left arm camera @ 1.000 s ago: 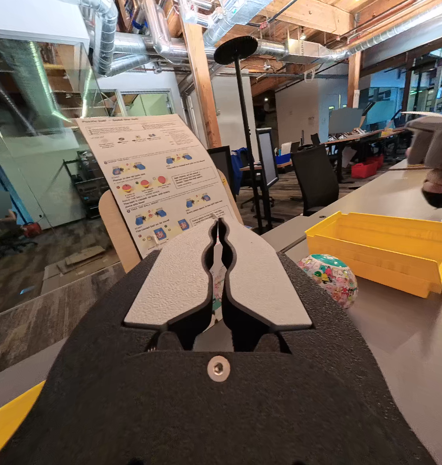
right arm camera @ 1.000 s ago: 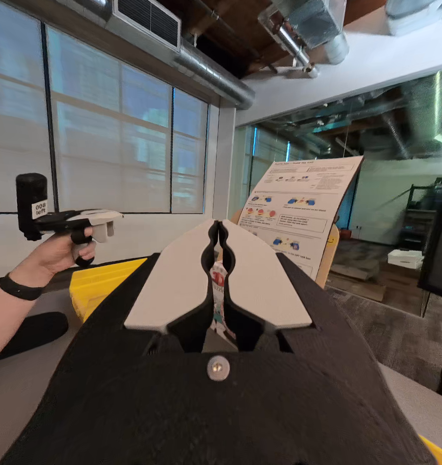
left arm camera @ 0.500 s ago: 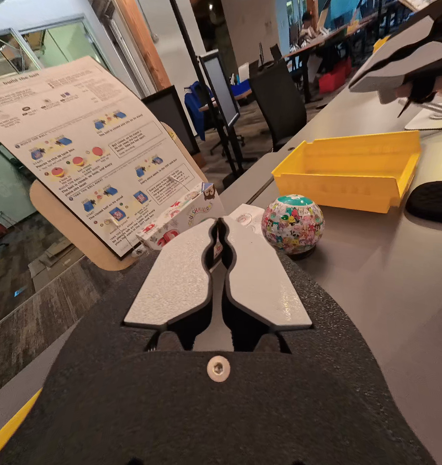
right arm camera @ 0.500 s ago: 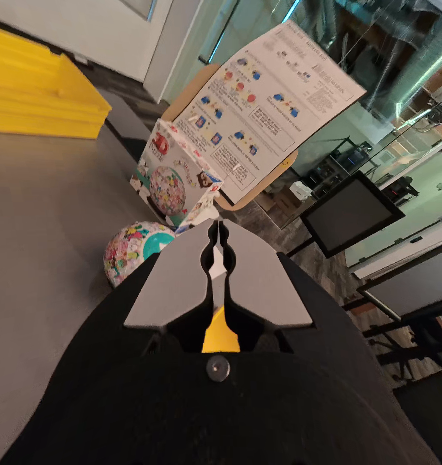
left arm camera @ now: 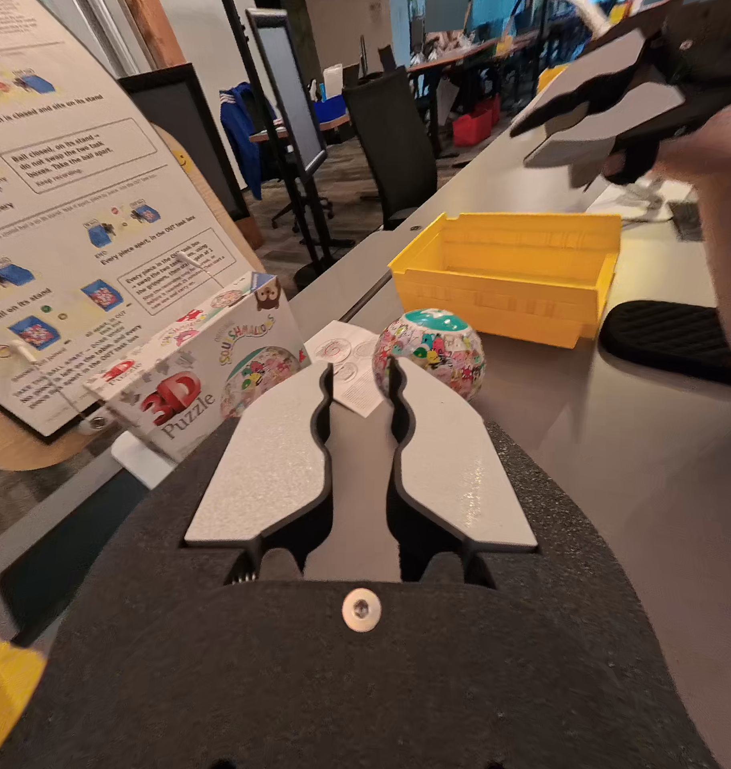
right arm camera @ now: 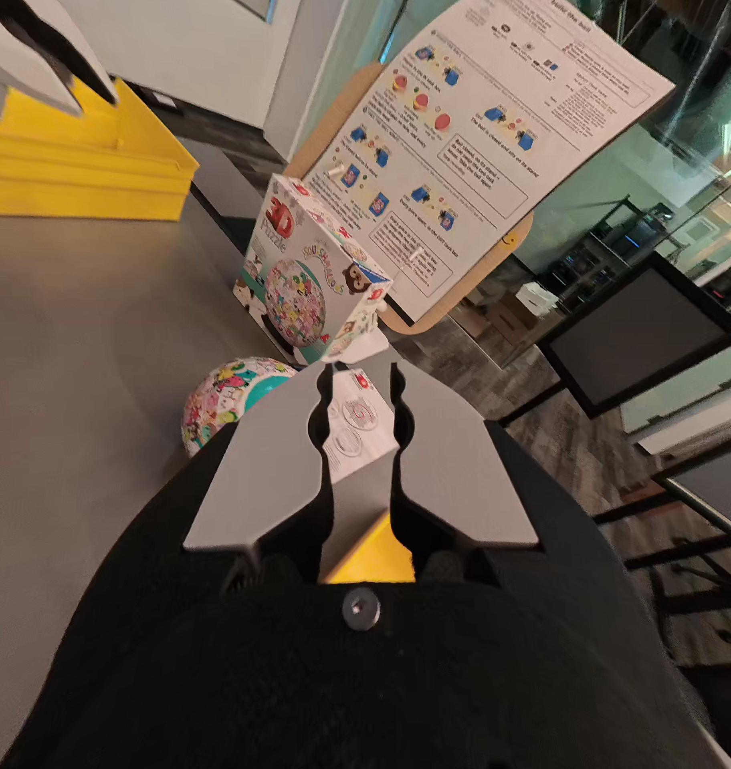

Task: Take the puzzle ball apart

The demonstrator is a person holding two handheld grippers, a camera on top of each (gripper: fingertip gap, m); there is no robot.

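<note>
Resting whole on grey table (left arm camera: 605, 478), puzzle ball (left arm camera: 428, 353); yellow bin (left arm camera: 505, 274) behind. Left gripper (left arm camera: 359, 368) and right gripper (right arm camera: 357, 368) jaws apart, empty. Office desks beyond.

A: Which surfaces carry print?

B: White cardboard puzzle box (left arm camera: 197, 374): red, grey and multicoloured lettering. White paper instruction sheet (left arm camera: 85, 199), directly behind the box: black headings and text blocks. White folded leaflet (left arm camera: 349, 349), just beside the box: fine print. Multicoloured round puzzle ball (left arm camera: 430, 353), near the box: too small to tell.
</note>
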